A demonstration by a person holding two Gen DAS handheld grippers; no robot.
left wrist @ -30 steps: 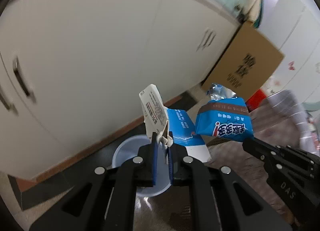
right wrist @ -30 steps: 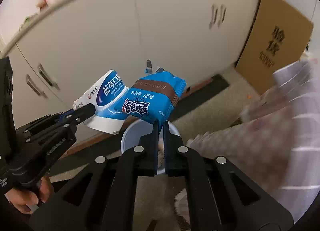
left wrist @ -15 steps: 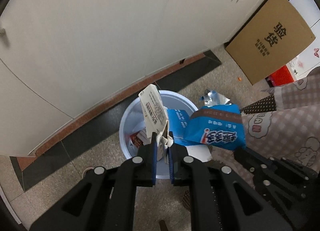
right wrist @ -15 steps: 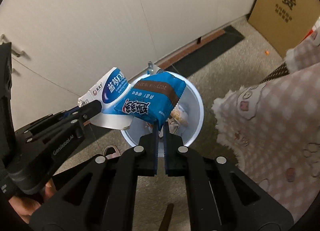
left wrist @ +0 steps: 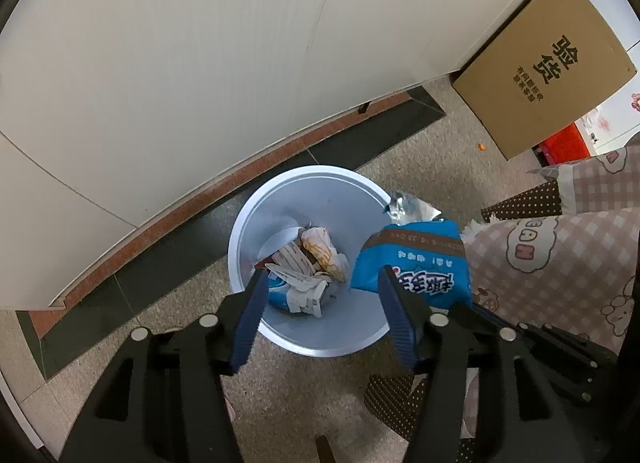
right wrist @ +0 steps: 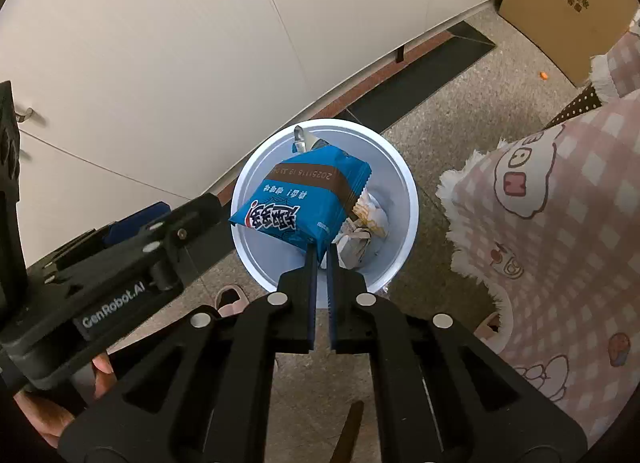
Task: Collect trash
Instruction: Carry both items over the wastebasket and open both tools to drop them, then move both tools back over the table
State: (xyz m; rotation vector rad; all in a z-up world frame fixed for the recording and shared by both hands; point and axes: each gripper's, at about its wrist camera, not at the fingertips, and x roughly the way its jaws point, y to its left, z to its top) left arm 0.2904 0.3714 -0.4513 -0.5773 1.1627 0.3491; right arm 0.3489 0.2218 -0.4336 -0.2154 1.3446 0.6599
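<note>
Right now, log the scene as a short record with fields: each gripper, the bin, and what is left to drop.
left gripper: open, jaws just opened, nothing between them, above the bin
right gripper: shut on blue snack packet, held over the bin
bin: white, round, on the floor by the cabinet
in bin: blue and white carton, crumpled wrappers
left to drop: blue snack packet

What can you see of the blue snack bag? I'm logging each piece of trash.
The blue snack bag is a glossy plastic packet with a brown band of white print and a bold white logo. It looks flat and slightly crumpled, one end torn open to silvery lining. The right hand-held gripper is shut on its lower corner, holding it tilted above the white bin, clear of the trash inside.
</note>
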